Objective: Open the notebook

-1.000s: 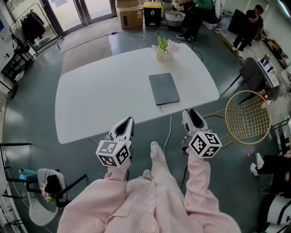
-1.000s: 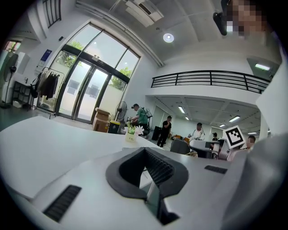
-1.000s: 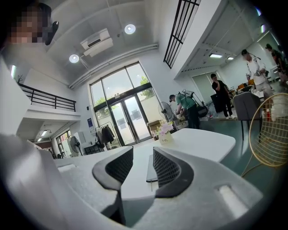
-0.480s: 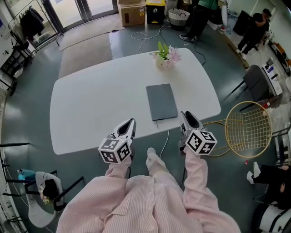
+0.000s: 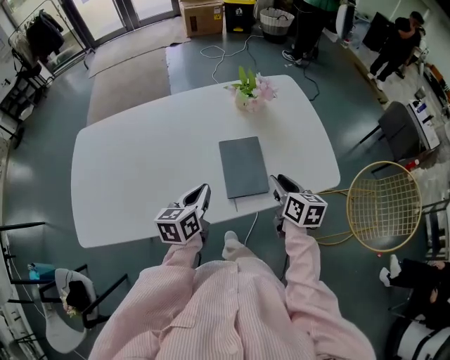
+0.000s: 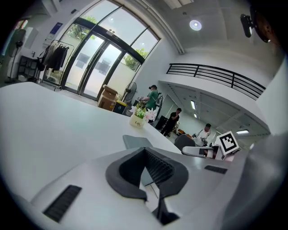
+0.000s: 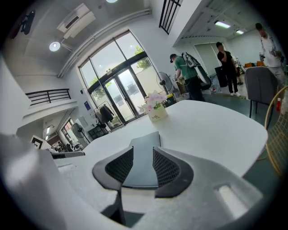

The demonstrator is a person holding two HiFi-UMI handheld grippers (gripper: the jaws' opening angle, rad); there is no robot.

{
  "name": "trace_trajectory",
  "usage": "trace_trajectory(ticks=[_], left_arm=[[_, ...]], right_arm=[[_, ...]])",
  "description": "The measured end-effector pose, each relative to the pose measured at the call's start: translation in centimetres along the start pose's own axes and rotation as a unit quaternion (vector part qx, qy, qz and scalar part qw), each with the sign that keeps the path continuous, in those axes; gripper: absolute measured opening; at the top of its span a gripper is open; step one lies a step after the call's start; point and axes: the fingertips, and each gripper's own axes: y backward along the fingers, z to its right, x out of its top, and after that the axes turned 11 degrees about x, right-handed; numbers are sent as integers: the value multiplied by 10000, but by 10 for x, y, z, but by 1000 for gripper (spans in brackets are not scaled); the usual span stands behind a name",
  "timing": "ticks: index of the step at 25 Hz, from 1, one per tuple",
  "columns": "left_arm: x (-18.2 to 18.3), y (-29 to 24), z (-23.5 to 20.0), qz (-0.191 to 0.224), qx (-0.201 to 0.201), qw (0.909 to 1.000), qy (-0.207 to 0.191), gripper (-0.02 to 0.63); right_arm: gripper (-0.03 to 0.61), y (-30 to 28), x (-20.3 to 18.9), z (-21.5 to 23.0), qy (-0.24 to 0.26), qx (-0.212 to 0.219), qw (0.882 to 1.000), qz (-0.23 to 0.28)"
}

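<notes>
A closed dark grey notebook [image 5: 243, 167] lies flat on the white table [image 5: 140, 169], near its front edge. My left gripper [image 5: 203, 191] hovers over the front edge, left of the notebook and apart from it; its pads meet at the tips with nothing between them. My right gripper [image 5: 278, 181] sits just off the notebook's near right corner, jaws a little apart and empty. The left gripper view has the notebook [image 6: 137, 142] beyond the left gripper [image 6: 145, 150]. In the right gripper view the notebook [image 7: 145, 143] shows through the gap of the right gripper [image 7: 143, 150].
A small vase of flowers [image 5: 247, 88] stands at the table's far side. A gold wire chair [image 5: 383, 204] stands on the right. A white cable [image 5: 249, 225] runs down from the table's edge. A cardboard box [image 5: 202, 15] and people stand further back.
The view has moved toward the table. Both grippers have come forward to its front edge, and the right one is now beside the notebook's near corner. The notebook has stayed shut and still.
</notes>
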Motion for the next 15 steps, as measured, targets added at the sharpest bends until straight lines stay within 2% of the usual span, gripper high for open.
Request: trace_trajectory(ticks=[8,15], left_arm=[[-18,-33,-5,-533,-44,9984,167,-2],[-36,-47,-4,-1065,-252,9938,219,-2]], right_arm=[[123,-31,-28,25,-285,98,9949,-961],[123,-40,-54,48,-520,-292,9846,-1642]])
